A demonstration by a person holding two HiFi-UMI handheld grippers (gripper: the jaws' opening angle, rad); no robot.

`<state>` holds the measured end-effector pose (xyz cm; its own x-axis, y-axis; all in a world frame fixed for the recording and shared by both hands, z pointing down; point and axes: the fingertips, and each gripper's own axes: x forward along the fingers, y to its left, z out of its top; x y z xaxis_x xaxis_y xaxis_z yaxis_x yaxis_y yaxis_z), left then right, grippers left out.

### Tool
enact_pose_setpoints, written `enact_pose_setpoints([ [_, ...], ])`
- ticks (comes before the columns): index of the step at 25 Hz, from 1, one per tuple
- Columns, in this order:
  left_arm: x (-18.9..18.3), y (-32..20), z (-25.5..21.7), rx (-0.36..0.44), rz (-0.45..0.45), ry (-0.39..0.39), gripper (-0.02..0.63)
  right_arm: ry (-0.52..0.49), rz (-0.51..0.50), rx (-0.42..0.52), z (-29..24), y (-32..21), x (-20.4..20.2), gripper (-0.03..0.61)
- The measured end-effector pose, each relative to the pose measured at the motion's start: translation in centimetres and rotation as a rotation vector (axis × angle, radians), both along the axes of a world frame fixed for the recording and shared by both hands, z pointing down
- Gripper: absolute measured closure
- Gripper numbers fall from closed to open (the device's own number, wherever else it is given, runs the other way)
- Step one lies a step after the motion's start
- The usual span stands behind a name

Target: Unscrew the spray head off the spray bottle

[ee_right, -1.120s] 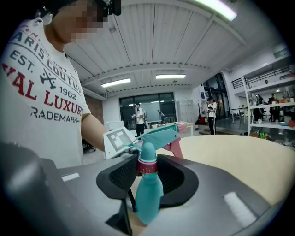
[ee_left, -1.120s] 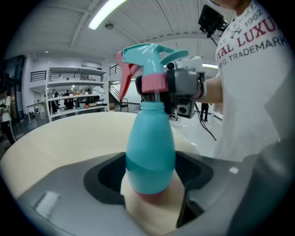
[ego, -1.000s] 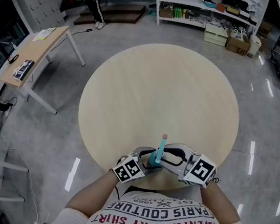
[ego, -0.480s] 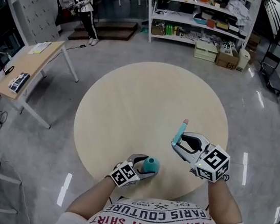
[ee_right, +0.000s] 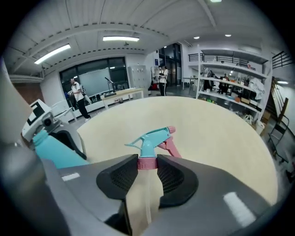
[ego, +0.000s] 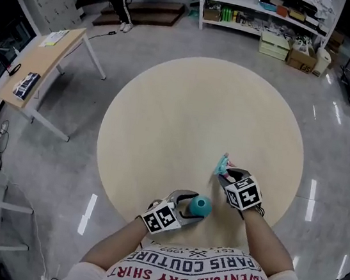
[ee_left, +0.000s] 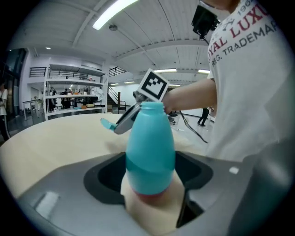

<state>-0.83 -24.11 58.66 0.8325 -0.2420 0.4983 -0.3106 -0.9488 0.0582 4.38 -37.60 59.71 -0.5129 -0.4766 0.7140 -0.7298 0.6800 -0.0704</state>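
Spray head [ee_right: 151, 137] is already off the bottle [ee_left: 150, 147]; nothing joins them and they sit apart. My right gripper [ee_right: 147, 169] is clamped on the head's pink collar, with the teal trigger body and pink nozzle sticking out just ahead of the jaws. The head hangs low over the round table [ego: 197, 120]; whether it touches the top I cannot tell. My left gripper [ee_left: 150, 189] clasps the teal bottle low on its body, jaws spread wide round it, the bare neck pointing away from them. From the left tool, the right one shows just past that neck. I judge the unscrewing itself done and the step in hand to be parking the parts. Next call: lower the head onto the wood ahead of the right jaws, then release. Keep the left grip level meanwhile, as an open neck could spill.
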Motion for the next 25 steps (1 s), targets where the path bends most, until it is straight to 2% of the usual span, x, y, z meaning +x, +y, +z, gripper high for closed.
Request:
enact_pose_setpoints([
  [4,-0.5,-0.1,-0.4,0.006,0.024,0.010,0.282,0.031,0.052,-0.003,2.4,-1.1,-0.9,0.446],
  [9,-1.0,0.0,0.0,0.012,0.010,0.030,0.282,0.092,0.032,0.009,4.1,-1.1,-1.8,0.446],
  [14,-1.1,0.2,0.4,0.017,0.011,0.002,0.282,0.102,0.027,0.028,4.3,-1.4,-2.4,0.442],
  [15,-1.0,0.2,0.5,0.019,0.012,-0.004,0.279,0.087,0.034,0.043,4.2,-1.4,-2.4,0.430],
  [17,-1.0,0.1,0.5,0.022,-0.004,-0.003,0.259,0.039,0.048,0.084,3.3,-1.3,-2.3,0.331],
  [19,-1.6,-0.1,0.4,0.012,-0.048,0.014,0.231,-0.006,0.053,0.124,2.0,-0.6,-1.9,0.305],
  [22,-3.3,0.4,0.0,-0.011,-0.141,0.033,0.230,-0.066,0.052,0.167,-0.3,1.7,-0.7,0.309],
  [23,-4.0,0.9,-0.1,-0.025,-0.179,0.035,0.233,-0.093,0.063,0.188,-1.2,2.7,-0.1,0.337],
  [25,-5.0,2.1,-0.6,-0.042,-0.259,0.036,0.293,-0.142,0.108,0.251,-3.5,4.8,1.7,0.443],
])
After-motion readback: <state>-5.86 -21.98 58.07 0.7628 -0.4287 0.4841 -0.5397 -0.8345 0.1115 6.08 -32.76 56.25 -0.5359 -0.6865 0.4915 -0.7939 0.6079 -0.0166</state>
